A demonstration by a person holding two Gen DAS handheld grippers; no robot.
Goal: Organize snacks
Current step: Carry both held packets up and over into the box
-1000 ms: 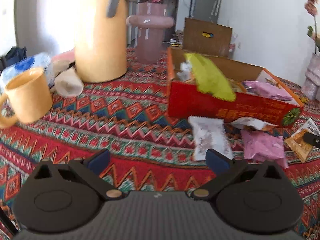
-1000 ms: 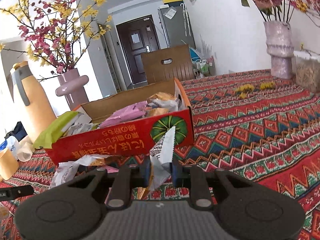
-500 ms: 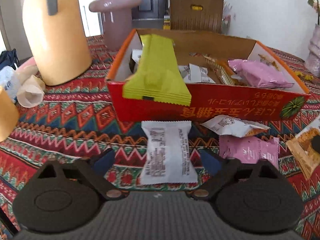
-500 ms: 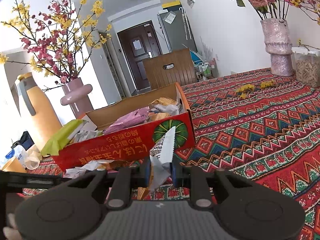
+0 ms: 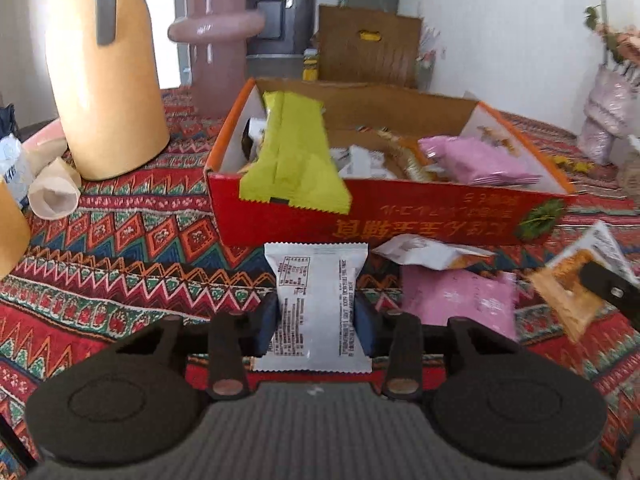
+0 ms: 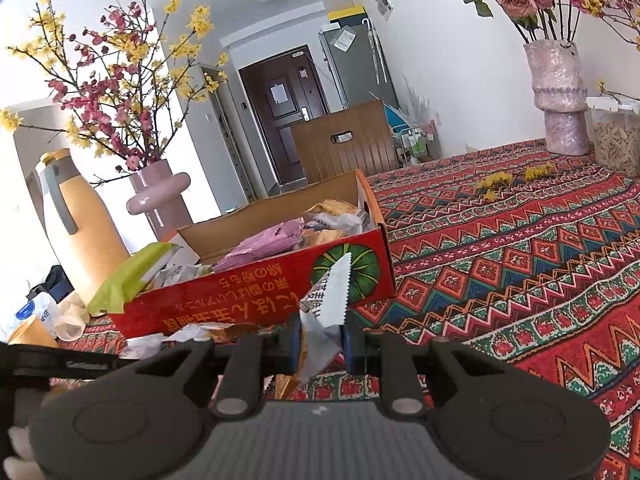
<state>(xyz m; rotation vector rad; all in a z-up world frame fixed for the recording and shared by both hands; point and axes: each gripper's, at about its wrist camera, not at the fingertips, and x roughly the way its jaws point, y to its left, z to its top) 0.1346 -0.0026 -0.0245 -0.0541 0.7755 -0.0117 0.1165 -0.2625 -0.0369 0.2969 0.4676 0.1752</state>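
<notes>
Patterned red cloth is covering the desk (image 5: 120, 264); mid-frame, a red cardboard box (image 5: 400, 216) is holding a yellow-green packet (image 5: 292, 160), pink packets (image 5: 476, 160) and other wrappers. Left gripper (image 5: 316, 320) fingers have just been closing and are pressing a white snack packet (image 5: 316, 300) lying before the box. Right gripper (image 6: 320, 344) fingers are pinching a white-and-orange wrapper (image 6: 324, 320).

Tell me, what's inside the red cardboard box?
Inside the red cardboard box: a yellow-green packet draping over its front wall, pink packets, white wrappers. Anything underneath is hidden.

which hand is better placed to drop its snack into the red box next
Right, probably. The right gripper is shut on an orange and white packet held up off the cloth beside the red box. The left gripper has just been closing on the white packet, which looks still flat on the tablecloth.
</notes>
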